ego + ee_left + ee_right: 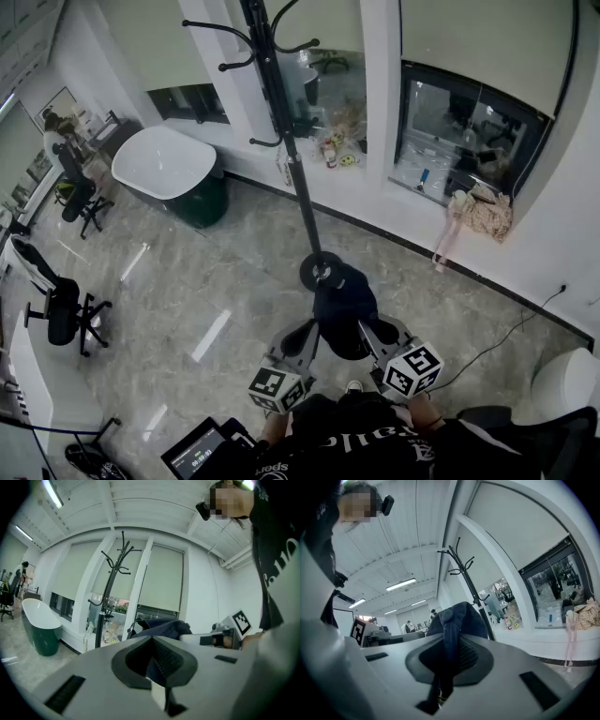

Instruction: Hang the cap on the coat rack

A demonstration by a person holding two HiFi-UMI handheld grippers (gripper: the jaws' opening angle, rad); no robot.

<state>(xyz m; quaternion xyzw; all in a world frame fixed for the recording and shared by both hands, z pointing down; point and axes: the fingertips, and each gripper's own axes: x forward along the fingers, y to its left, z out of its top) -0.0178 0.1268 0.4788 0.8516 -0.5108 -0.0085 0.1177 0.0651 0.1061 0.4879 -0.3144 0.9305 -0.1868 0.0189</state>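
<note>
A dark navy cap [343, 309] hangs in the air between my two grippers, just in front of the round base of the black coat rack [292, 159]. My left gripper [315, 332] is shut on the cap's left edge, and my right gripper [366, 330] is shut on its right edge. In the left gripper view, navy fabric sits pinched between the pads of the left gripper [153, 662], with the cap [161, 626] bulging beyond and the coat rack [111, 581] further off. In the right gripper view, the cap [457, 618] runs down into the right gripper [447, 660], with the coat rack [465, 576] behind it.
A white and green bathtub [171, 173] stands at the back left. Black office chairs [66, 311] are at the left. A window ledge with small toys [339, 152] runs behind the rack. A doll [476, 214] leans at the right window. A small screen [193, 457] lies by the person's feet.
</note>
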